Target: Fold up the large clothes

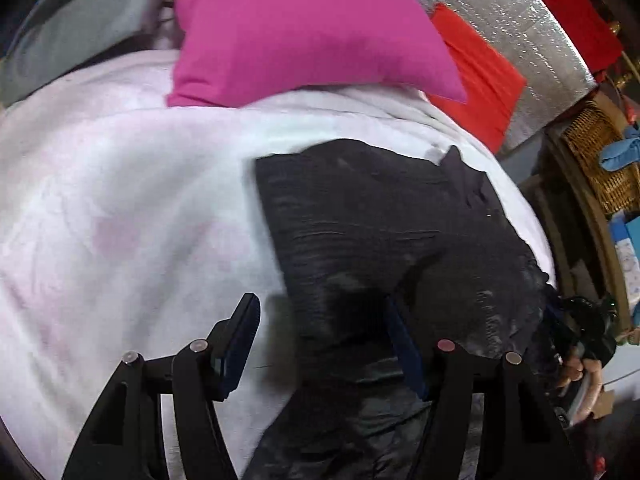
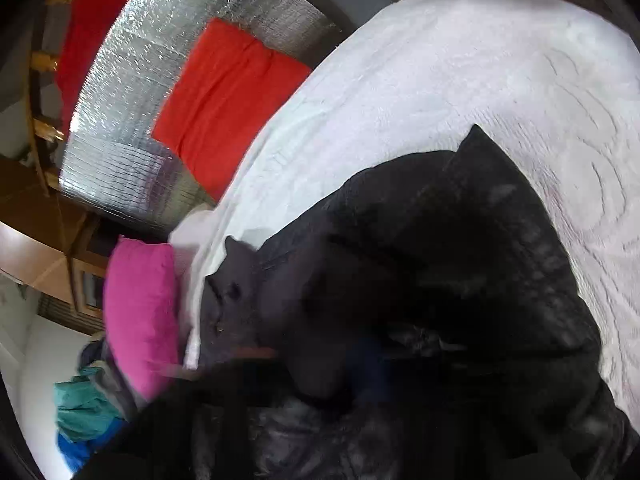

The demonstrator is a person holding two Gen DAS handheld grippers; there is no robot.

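Note:
A large black quilted jacket (image 1: 380, 232) lies on a white blanket (image 1: 120, 200) spread over a bed. My left gripper (image 1: 324, 332) is open and empty just above the jacket's near left edge, one finger over the blanket, the other over the jacket. My right gripper shows at the far right of the left wrist view (image 1: 580, 328), at the jacket's right edge. In the right wrist view the jacket (image 2: 440, 280) fills the lower frame and covers the fingers; the blur hides their state. The blanket (image 2: 460, 80) lies beyond.
A magenta pillow (image 1: 296, 28) lies at the head of the bed, a red pillow (image 1: 476, 76) beside it against a silver foil panel (image 1: 520, 20). A wicker basket (image 1: 600, 156) stands right of the bed. Teal and blue clothes (image 2: 84, 412) are piled off the bed.

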